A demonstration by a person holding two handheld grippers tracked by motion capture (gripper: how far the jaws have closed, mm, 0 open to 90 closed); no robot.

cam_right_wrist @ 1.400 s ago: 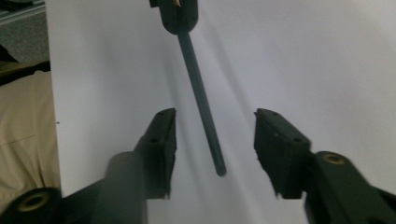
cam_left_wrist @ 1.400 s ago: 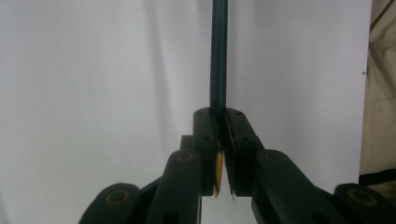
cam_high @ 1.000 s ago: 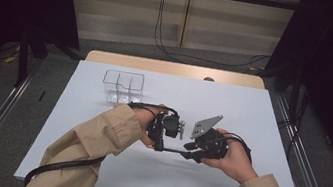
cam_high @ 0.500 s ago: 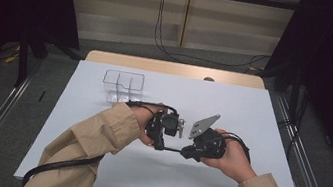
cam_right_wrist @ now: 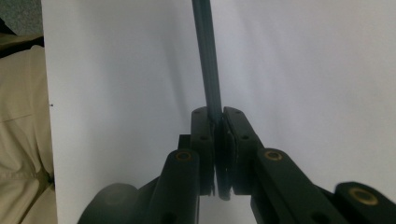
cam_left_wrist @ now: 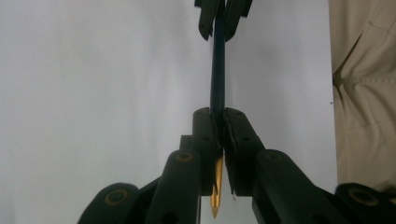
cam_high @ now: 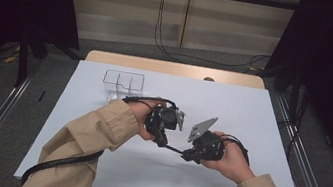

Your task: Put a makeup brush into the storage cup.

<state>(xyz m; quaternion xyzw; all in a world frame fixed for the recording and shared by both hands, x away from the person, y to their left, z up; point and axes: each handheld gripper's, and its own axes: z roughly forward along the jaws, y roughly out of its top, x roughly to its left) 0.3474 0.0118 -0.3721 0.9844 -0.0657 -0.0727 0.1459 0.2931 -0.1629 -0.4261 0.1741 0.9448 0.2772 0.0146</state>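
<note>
A dark blue pen (cam_high: 174, 149) with a gold tip (cam_left_wrist: 215, 196) spans the gap between both grippers, a little above the white table (cam_high: 261, 118). My left gripper (cam_high: 163, 142) is shut on the pen (cam_left_wrist: 217, 70) near its tip end; in the left gripper view the jaws (cam_left_wrist: 221, 114) pinch the barrel. My right gripper (cam_high: 188, 155) faces it from the right. Its jaws (cam_right_wrist: 218, 114) have just been closing and now clamp the pen's other end (cam_right_wrist: 205, 46). The right gripper's fingertips (cam_left_wrist: 205, 23) show at the top of the left gripper view.
A clear plastic container (cam_high: 123, 85) with compartments stands at the back left of the table. Tan sleeves (cam_high: 97, 133) come in from the bottom. Black cables trail from both grippers. Metal rails run along both sides of the table.
Both hands stay about where they were, with the pen stretched between the two grippers. Nothing else has visibly moved.
</note>
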